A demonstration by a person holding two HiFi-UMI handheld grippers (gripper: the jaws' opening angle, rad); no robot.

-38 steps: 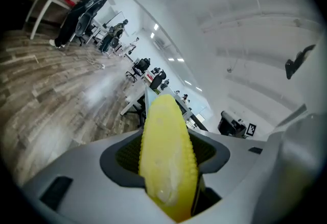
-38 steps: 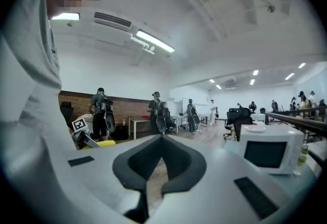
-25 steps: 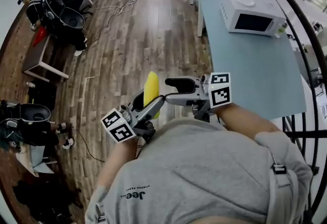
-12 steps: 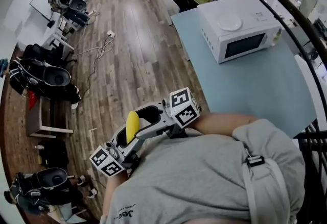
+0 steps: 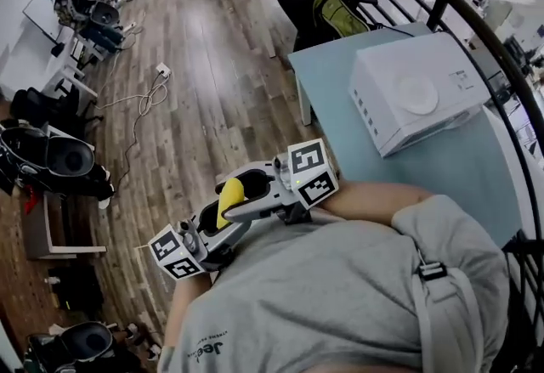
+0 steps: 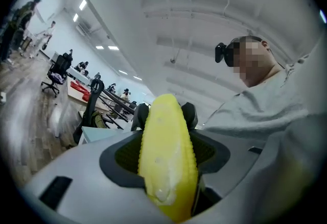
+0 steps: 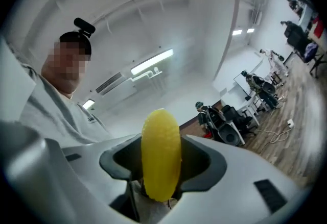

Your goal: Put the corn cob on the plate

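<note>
The yellow corn cob (image 5: 229, 191) is held in front of my chest, level over the wooden floor. My left gripper (image 5: 219, 211) is shut on its thick part; the left gripper view has the corn cob (image 6: 166, 146) filling the jaws. My right gripper (image 5: 252, 186) faces it from the other side and its jaws have just been closing round the cob's tip. Its black fingertips (image 6: 141, 115) lie against both sides of that tip. In the right gripper view the corn cob (image 7: 161, 146) stands between the jaws of the right gripper (image 7: 161, 169). No plate is clearly in view.
A white microwave (image 5: 382, 121) stands on a light blue table (image 5: 340, 78) to my right, with a white round disc (image 5: 419, 95) on top. A black curved railing (image 5: 476, 31) runs behind it. An office chair with a green bag (image 5: 336, 14) is beyond the table.
The right jaws were empty earlier and now have the corn's tip between them. My body has turned, so the table and microwave sit closer at the right. The left grip is unchanged.
</note>
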